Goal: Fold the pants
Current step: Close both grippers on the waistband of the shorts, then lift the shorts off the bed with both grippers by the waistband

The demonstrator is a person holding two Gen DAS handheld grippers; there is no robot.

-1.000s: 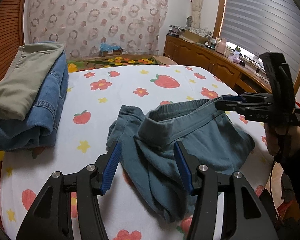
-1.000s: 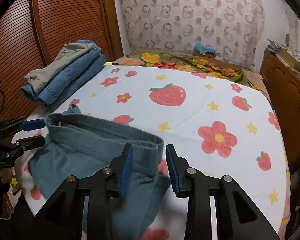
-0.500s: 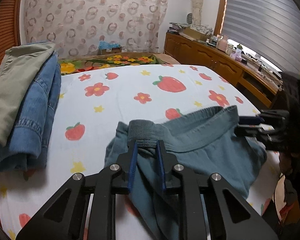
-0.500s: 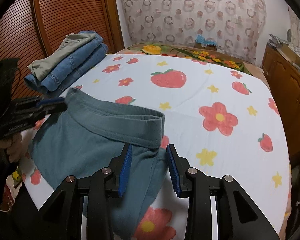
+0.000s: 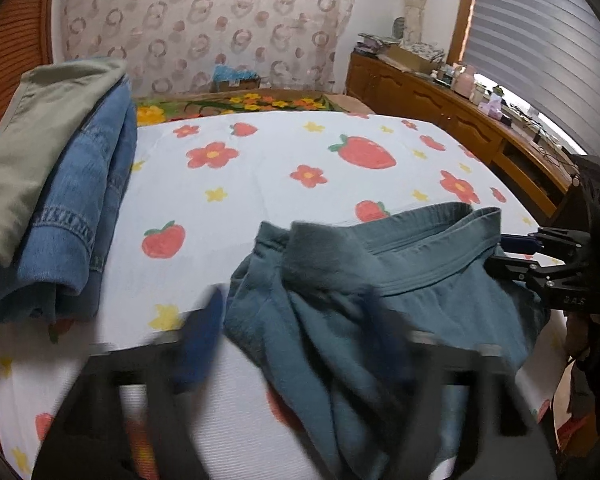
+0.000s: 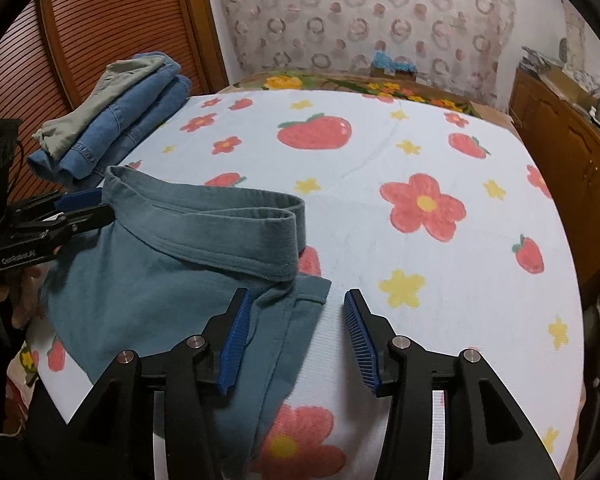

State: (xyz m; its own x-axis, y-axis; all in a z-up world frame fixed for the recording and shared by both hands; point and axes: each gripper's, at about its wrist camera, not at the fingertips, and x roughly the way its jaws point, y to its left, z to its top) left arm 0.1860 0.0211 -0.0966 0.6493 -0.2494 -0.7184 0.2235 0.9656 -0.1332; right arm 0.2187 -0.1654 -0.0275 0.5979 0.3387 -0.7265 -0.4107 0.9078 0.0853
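- The left gripper (image 5: 296,344) is smeared by motion blur in its own view; only a blue pad (image 5: 202,336) on one side and dark frames can be made out, and the other pad is lost against the cloth.
- Its jaws have just been opening: half a second ago they were pinched on a bunch of the pants (image 5: 380,292) just below the waistband, and they stand wide apart now with the fabric lying loose between them.
- From the right wrist view the left gripper (image 6: 88,206) shows at the far left, its tips beside the waistband corner; whether they touch the cloth cannot be told.
- The right gripper (image 6: 298,334) has also just been opening; its pads stand about half apart, the pants' edge lies between them, and neither pad presses on it.
- The teal pants lie crumpled on the bed (image 6: 380,160), straight ahead of both grippers, the waistband (image 6: 220,220) standing up as a folded ridge; their lower part is cut off by the gripper frames.
- A stack of folded clothes (image 5: 60,184), denim under a pale green piece, sits to the left of the left gripper, well apart from the pants.
- A wooden cabinet (image 5: 440,108) runs along the right beyond the bed, its top cluttered with items too small to name.
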